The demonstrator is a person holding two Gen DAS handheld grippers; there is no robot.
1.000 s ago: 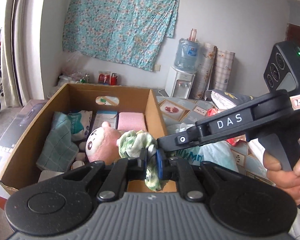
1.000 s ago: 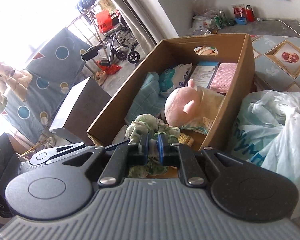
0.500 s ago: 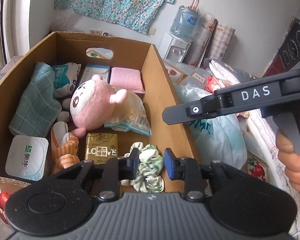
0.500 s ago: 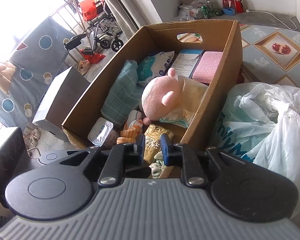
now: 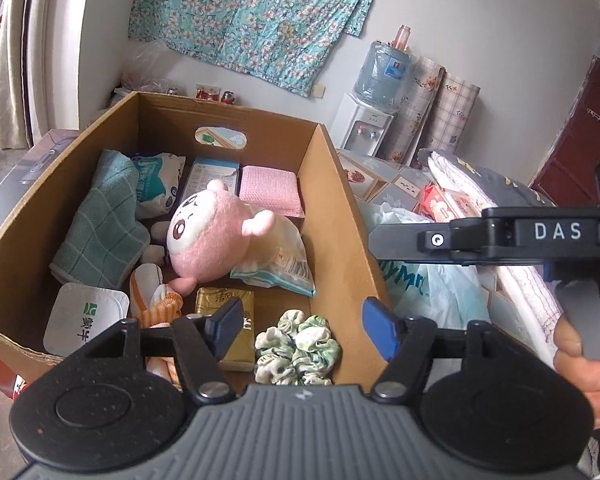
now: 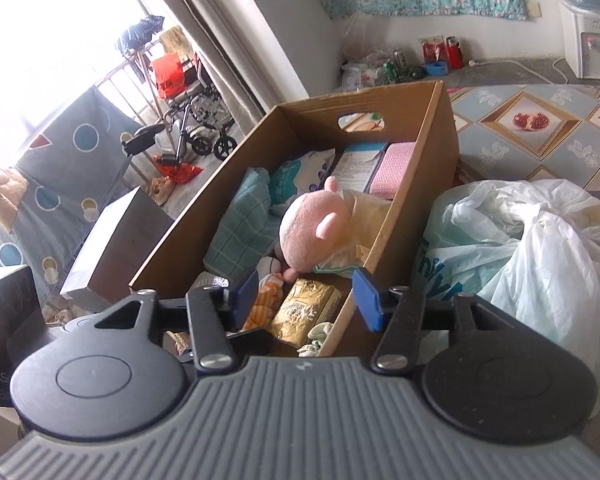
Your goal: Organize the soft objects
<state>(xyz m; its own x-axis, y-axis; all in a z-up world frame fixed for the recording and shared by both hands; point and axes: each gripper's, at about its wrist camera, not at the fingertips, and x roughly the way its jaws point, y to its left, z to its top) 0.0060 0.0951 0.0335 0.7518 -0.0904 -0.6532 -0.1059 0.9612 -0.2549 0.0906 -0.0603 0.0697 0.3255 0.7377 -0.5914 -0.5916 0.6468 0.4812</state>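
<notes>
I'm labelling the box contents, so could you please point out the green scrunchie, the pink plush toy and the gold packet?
scrunchie (image 5: pixel 298 347), left wrist view, on its ruffled middle.
pink plush toy (image 5: pixel 210 240), left wrist view, on its cheek.
gold packet (image 6: pixel 302 310), right wrist view, on its printed front.

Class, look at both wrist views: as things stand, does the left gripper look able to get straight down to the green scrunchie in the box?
Probably yes. The left gripper hangs just over the green scrunchie, jaws opening and empty. The scrunchie lies uncovered in the near corner; only the cardboard box wall and the gold pack crowd its sides.
</notes>
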